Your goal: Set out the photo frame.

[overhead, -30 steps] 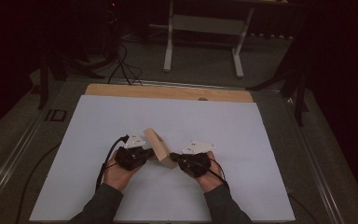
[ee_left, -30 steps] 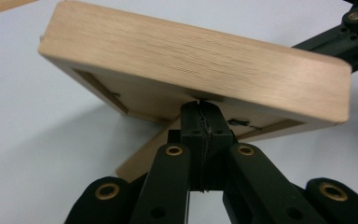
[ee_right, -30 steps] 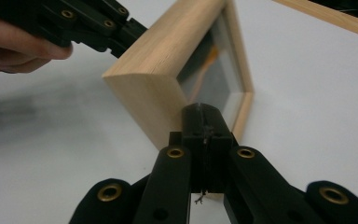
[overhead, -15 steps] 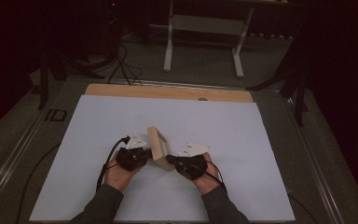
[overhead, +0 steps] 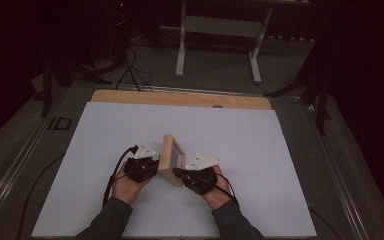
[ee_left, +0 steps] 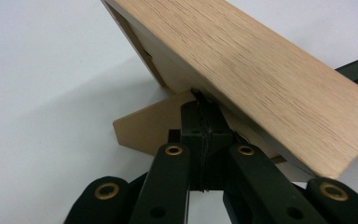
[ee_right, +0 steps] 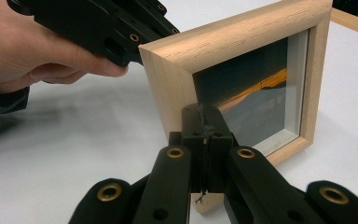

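Near the front middle of the white sheet, a small wooden picture frame is standing on its edge between the two grippers, its glazed face turned toward the person's right. On its left, the left gripper is working at the frame's back with its jaws fully closed; in the left gripper view the tips are pressing in where the easel stand hinges away from the backing, and nothing is visibly clamped between them. I judge the step to be setting the frame up on that stand, so this side should be nudging gently and keeping the stand splayed rather than folded flat. On the right, the right gripper is also closed with nothing between its jaws, and its tips are touching the frame's near front rail. It should be steadying only, since a hard push could tip the frame backward.
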`<act>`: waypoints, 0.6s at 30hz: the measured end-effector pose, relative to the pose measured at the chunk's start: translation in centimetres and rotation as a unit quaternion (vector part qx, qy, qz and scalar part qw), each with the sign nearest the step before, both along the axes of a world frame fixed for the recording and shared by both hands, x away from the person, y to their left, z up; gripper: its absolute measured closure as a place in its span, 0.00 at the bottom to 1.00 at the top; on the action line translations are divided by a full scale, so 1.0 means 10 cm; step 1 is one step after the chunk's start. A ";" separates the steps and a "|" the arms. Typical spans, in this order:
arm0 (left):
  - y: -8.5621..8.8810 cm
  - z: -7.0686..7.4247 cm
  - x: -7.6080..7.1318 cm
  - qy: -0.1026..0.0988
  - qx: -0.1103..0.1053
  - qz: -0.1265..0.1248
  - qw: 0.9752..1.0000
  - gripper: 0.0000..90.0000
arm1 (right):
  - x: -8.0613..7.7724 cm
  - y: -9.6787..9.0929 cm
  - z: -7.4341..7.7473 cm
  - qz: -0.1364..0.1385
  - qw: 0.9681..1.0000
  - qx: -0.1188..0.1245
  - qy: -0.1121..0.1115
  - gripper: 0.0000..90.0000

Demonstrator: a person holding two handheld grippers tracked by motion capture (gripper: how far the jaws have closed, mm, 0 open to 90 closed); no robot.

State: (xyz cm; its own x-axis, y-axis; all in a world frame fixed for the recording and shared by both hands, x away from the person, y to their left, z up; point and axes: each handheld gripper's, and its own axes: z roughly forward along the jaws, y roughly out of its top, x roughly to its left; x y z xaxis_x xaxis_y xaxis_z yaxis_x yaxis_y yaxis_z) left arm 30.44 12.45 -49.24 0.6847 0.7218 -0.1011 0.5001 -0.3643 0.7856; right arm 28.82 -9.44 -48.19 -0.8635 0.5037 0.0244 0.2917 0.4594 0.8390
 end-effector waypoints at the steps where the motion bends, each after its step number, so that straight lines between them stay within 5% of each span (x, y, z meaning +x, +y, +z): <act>1: 0.00 0.00 0.00 0.001 -0.003 0.004 1.000 0.97 | 0.00 0.00 0.00 0.000 1.000 -0.001 -0.002 0.98; 18: 0.10 0.03 0.00 0.001 -0.003 0.032 0.999 0.71 | 0.05 -0.11 0.04 -0.010 1.000 0.001 -0.009 0.80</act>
